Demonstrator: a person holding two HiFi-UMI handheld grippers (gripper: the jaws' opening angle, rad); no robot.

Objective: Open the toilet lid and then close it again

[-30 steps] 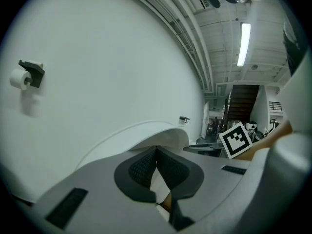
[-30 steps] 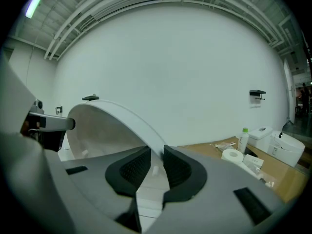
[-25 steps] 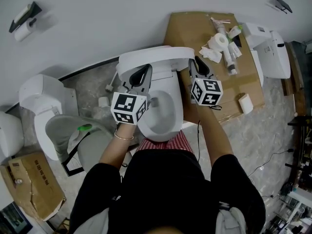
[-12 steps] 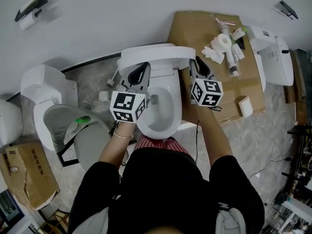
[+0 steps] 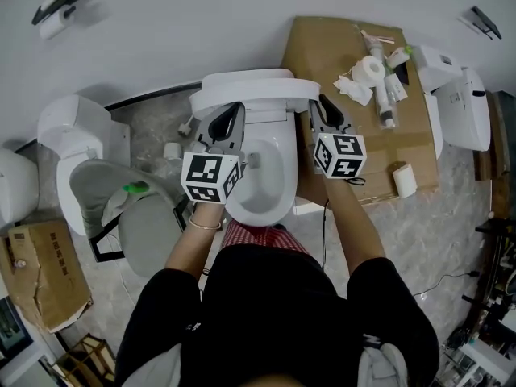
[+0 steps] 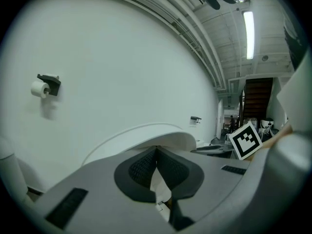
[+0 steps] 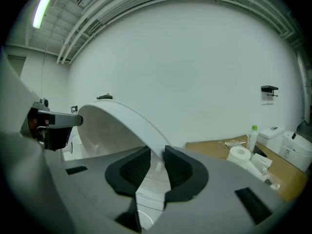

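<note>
Head view: we find the lid (image 5: 254,87) raised behind the bowl (image 5: 262,176), with the left gripper (image 5: 228,111) and the right gripper (image 5: 326,107) at its rim.
Left gripper view: jaws closed together, seemingly just under the lid's edge.
Right gripper view: jaws clamp the lid's edge.

White toilet lid (image 5: 254,87), upright, open

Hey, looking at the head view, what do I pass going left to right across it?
Wall-mounted toilet paper roll, neighbouring white toilet, left gripper, toilet bowl, right gripper, paper roll on the cardboard, white fixture at far right.
</note>
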